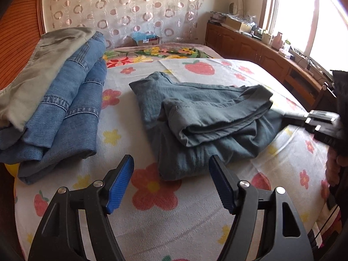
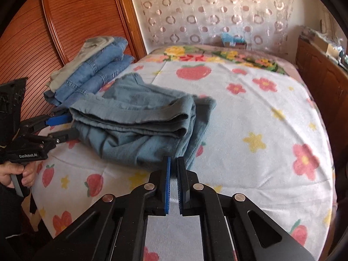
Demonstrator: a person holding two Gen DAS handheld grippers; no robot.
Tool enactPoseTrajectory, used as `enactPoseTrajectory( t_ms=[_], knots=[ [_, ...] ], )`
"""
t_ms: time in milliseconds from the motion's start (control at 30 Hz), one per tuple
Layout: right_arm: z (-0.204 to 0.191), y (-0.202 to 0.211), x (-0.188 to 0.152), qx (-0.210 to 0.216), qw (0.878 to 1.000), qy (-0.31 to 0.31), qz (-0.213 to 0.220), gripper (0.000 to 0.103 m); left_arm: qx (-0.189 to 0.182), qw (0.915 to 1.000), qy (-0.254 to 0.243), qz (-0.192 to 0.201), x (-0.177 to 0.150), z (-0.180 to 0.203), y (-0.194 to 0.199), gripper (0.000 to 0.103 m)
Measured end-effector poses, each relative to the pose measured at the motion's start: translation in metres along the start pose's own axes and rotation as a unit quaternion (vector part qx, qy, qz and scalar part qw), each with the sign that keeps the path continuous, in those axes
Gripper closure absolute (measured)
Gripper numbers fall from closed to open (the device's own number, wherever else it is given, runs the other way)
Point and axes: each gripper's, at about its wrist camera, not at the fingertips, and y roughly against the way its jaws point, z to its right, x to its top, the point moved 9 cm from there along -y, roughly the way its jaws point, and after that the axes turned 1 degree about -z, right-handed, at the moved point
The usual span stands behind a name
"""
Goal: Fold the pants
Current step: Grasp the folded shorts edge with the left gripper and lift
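Teal-grey pants (image 1: pixel 202 117) lie folded in a loose bundle on the flowered bedspread (image 1: pixel 152 206); they also show in the right wrist view (image 2: pixel 139 128). My left gripper (image 1: pixel 171 169) is open and empty, just short of the bundle's near edge; in the right wrist view it (image 2: pixel 65 126) sits at the bundle's left side. My right gripper (image 2: pixel 173 163) is shut with a thin gap and holds nothing, at the bundle's near right corner; in the left wrist view it (image 1: pixel 282 114) reaches in from the right beside the pants.
A stack of folded blue jeans (image 1: pixel 71 100) with a khaki garment (image 1: pixel 41 65) on top lies at the left by the wooden headboard (image 2: pixel 76 17). A wooden cabinet (image 1: pixel 261 52) with clutter runs along the window at the right. A patterned curtain hangs behind.
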Motion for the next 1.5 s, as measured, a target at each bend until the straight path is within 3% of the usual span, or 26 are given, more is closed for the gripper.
enactPoseTrajectory(
  t_ms=[67, 167, 533, 1000, 1267, 1500],
  knots=[
    [0.003, 0.013, 0.006, 0.007, 1.0, -0.008, 0.017, 0.099, 0.002, 1.0, 0.0, -0.002, -0.002, -0.001, 0.0, 0.032],
    [0.003, 0.013, 0.001, 0.002, 1.0, 0.002, 0.002, 0.099, -0.004, 1.0, 0.004, -0.003, -0.001, -0.002, -0.002, 0.034],
    [0.008, 0.004, -0.005, 0.01, 1.0, -0.019, -0.009, 0.099, -0.043, 0.999, -0.005, 0.015, 0.007, 0.01, 0.001, 0.092],
    [-0.003, 0.053, -0.036, 0.028, 1.0, -0.011, 0.003, 0.099, -0.067, 0.9968, -0.022, 0.038, -0.019, 0.038, 0.05, 0.093],
    [-0.004, 0.071, -0.054, 0.026, 1.0, -0.006, -0.007, 0.099, -0.061, 0.9973, -0.034, 0.023, -0.031, 0.047, 0.051, 0.092],
    [-0.007, 0.073, -0.05, 0.018, 1.0, 0.001, -0.003, 0.096, -0.05, 0.9982, -0.033, -0.004, -0.037, 0.042, 0.037, 0.075]
  ],
)
